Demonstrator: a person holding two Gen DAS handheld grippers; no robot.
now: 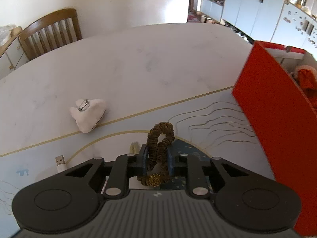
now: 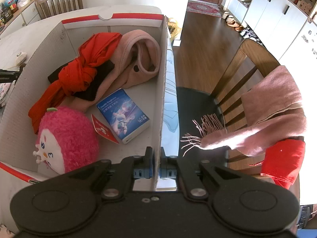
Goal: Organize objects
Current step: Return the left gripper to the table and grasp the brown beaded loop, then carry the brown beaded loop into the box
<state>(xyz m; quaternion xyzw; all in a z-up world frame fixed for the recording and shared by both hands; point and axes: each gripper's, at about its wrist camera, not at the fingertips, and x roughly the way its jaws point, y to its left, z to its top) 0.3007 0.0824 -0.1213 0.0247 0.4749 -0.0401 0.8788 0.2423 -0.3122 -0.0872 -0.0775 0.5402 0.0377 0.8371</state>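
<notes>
The left gripper (image 1: 157,154) pinches a brown hair tie (image 1: 160,138) (gold bead nearest the camera), apparently lifted off the bench (image 1: 138,63); the right gripper's (image 2: 157,154) fingers clamp the box wall (image 2: 161,91).

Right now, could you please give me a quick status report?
Left tongs shut on brown hair tie. Right tongs clamp box wall. Box holds clothes, plush; nothing in the way.

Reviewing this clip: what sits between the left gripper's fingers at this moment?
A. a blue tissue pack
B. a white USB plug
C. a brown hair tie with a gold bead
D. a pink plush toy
C: in the left wrist view the left gripper has its two blue pads pressed against the brown hair tie, whose gold bead hangs just below them, while the USB plug lies untouched on the table.
</notes>
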